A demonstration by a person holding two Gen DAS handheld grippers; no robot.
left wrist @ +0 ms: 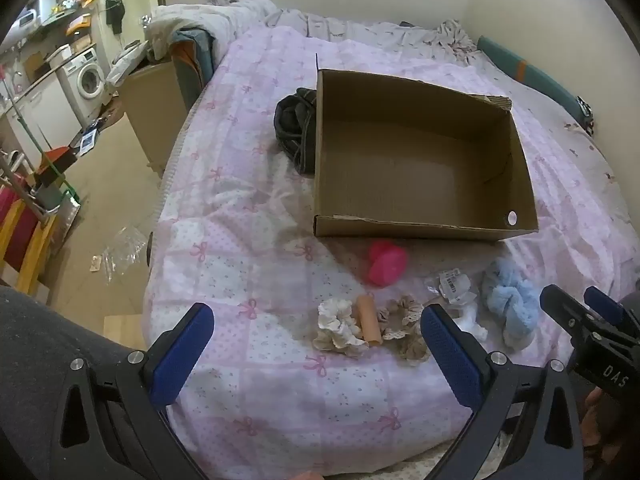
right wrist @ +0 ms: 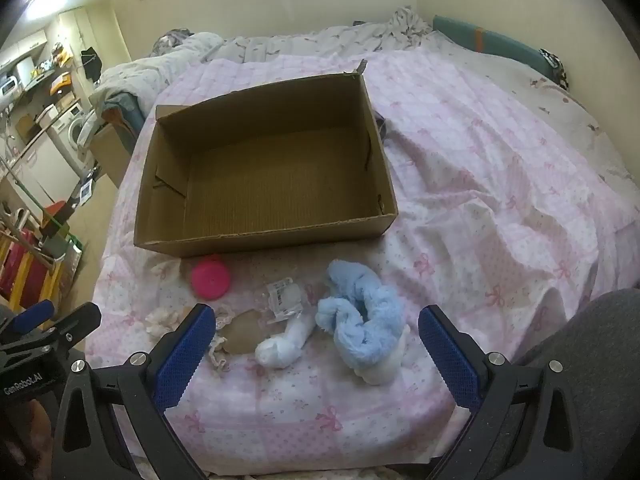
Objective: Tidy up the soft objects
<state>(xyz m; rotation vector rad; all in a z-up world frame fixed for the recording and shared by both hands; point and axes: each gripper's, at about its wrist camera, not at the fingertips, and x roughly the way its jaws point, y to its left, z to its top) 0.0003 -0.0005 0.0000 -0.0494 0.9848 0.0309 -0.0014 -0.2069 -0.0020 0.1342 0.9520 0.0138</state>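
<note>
Both the left gripper (left wrist: 316,354) and right gripper (right wrist: 316,354) gape, empty. Ahead of their fingers, scrunchies (left wrist: 344,330) and blue fluffy scrunchie (right wrist: 360,316) crowd together; one pinch could snag two, missing the cardboard box (right wrist: 260,236) beyond.

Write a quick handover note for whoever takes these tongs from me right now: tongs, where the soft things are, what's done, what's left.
Left tongs: open, empty, over the cream scrunchies.
Right tongs: open, empty, over the blue fluffy scrunchie and white sock.
Cardboard box: on the bed, empty.
Pink round item and small plastic packet lie just in front of the box.
Done: nothing boxed.
Left: presumably move every soft item into the box.
</note>
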